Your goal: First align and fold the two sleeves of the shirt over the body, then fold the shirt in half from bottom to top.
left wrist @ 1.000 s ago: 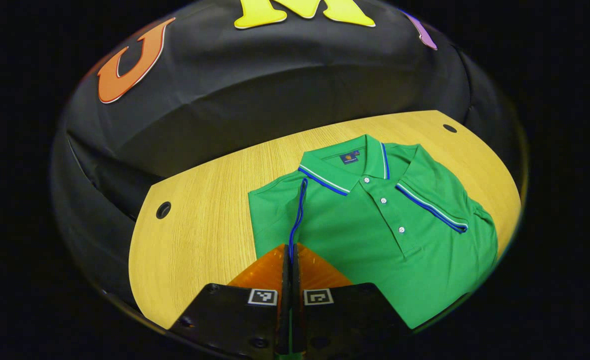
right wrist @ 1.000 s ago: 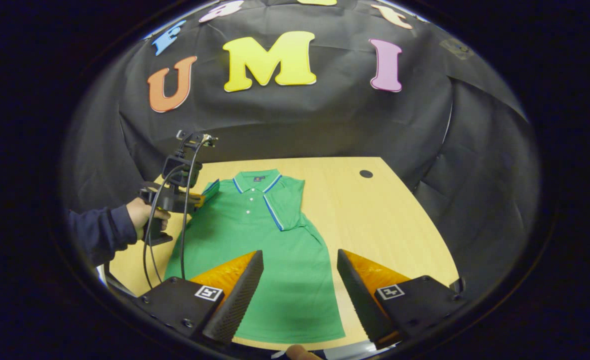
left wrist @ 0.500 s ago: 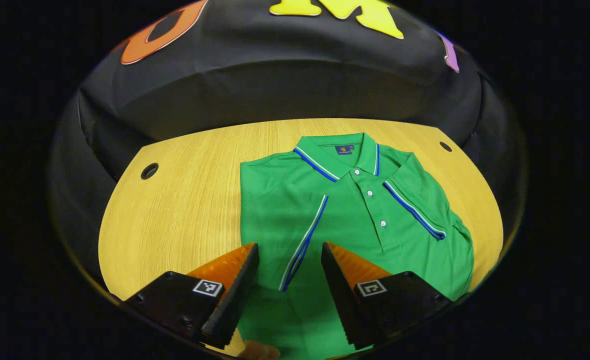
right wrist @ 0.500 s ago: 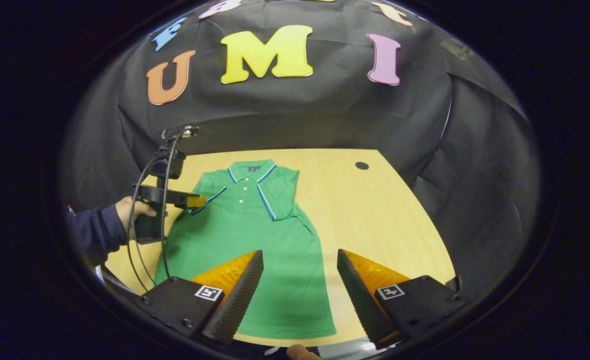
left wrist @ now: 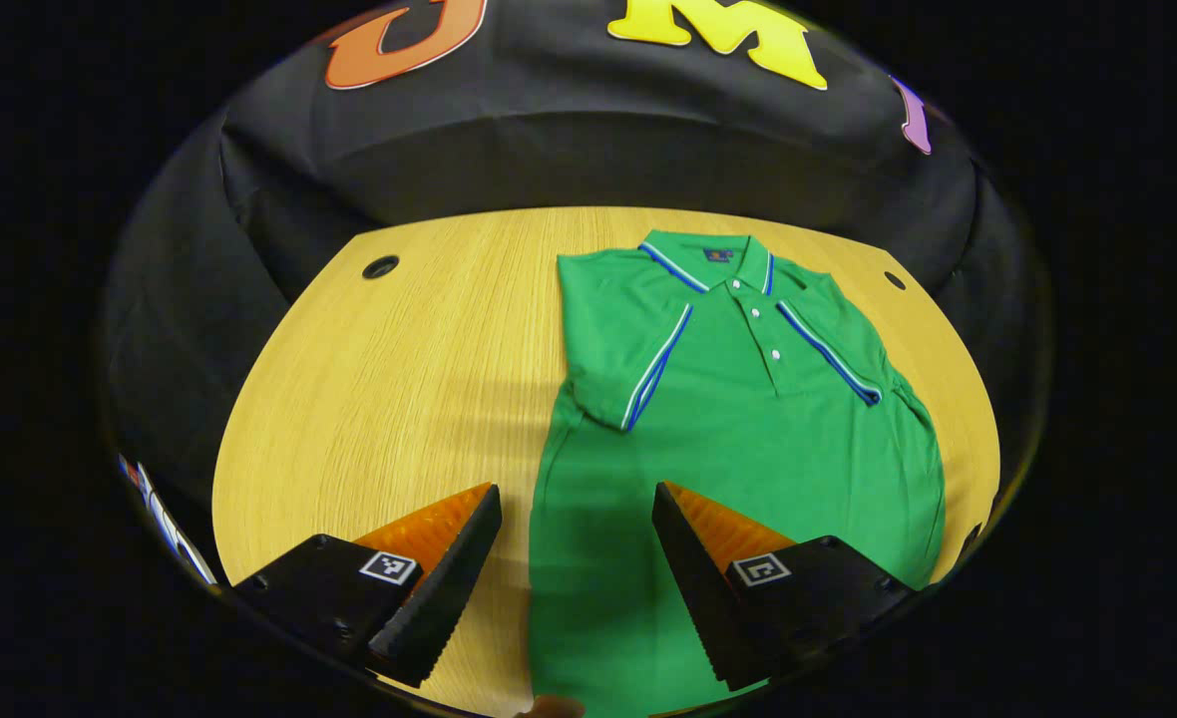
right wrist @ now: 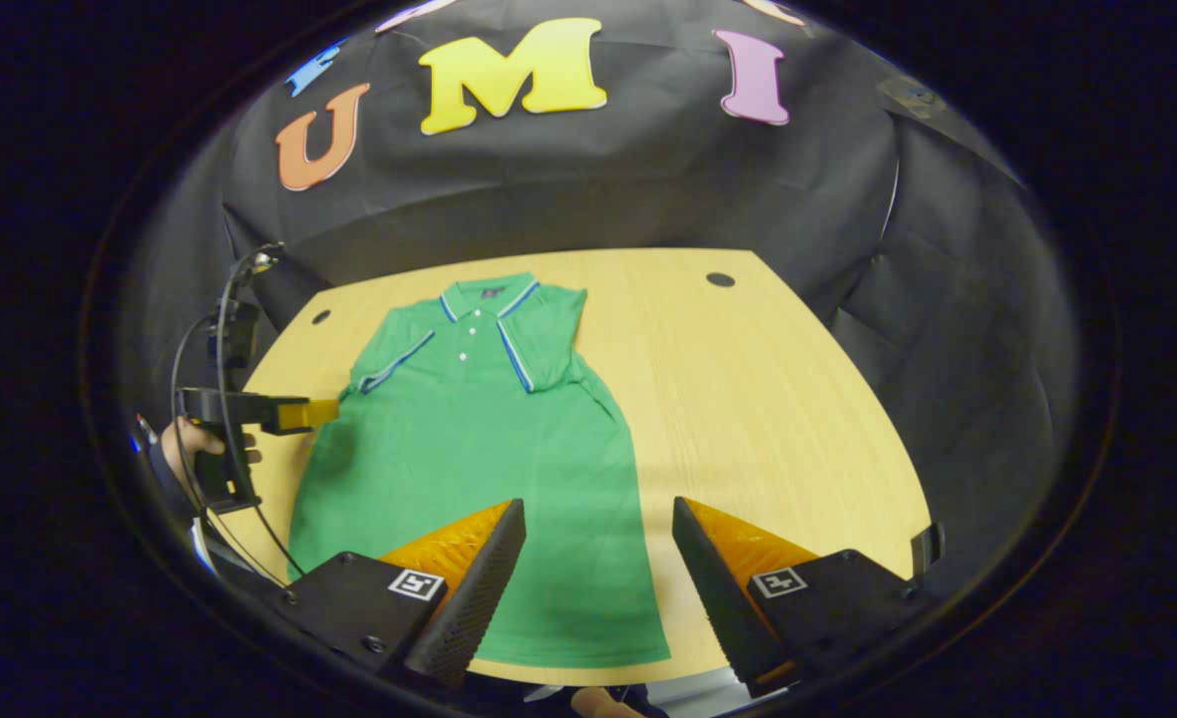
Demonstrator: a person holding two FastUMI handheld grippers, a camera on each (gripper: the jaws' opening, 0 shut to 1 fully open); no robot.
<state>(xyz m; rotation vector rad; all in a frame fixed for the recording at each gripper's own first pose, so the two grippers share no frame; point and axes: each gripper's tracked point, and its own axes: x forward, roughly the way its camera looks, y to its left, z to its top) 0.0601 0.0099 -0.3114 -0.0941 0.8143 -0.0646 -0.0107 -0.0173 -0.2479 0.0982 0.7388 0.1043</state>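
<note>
A green polo shirt (left wrist: 728, 439) (right wrist: 469, 459) with blue-and-white trim lies flat on the wooden table, collar toward the far wall. Both short sleeves lie folded inward over the chest, the left sleeve (left wrist: 623, 354) and the right sleeve (left wrist: 833, 344). My left gripper (left wrist: 574, 568) is open above the shirt's lower left part, holding nothing. In the right gripper view the left gripper (right wrist: 324, 412) hangs at the shirt's left edge, held by a hand (right wrist: 185, 444). My right gripper (right wrist: 598, 573) is open over the shirt's hem, near the table's front edge.
The wooden table (left wrist: 399, 379) (right wrist: 768, 419) has round cable holes at its far corners (left wrist: 380, 266) (right wrist: 719, 279). Black cloth walls close in the back and sides. A cable (right wrist: 214, 339) loops off the left gripper's handle.
My left gripper laid the left sleeve on the chest, let go and opened. It then drew back toward the shirt's lower left. The right gripper rose slightly, still open.
</note>
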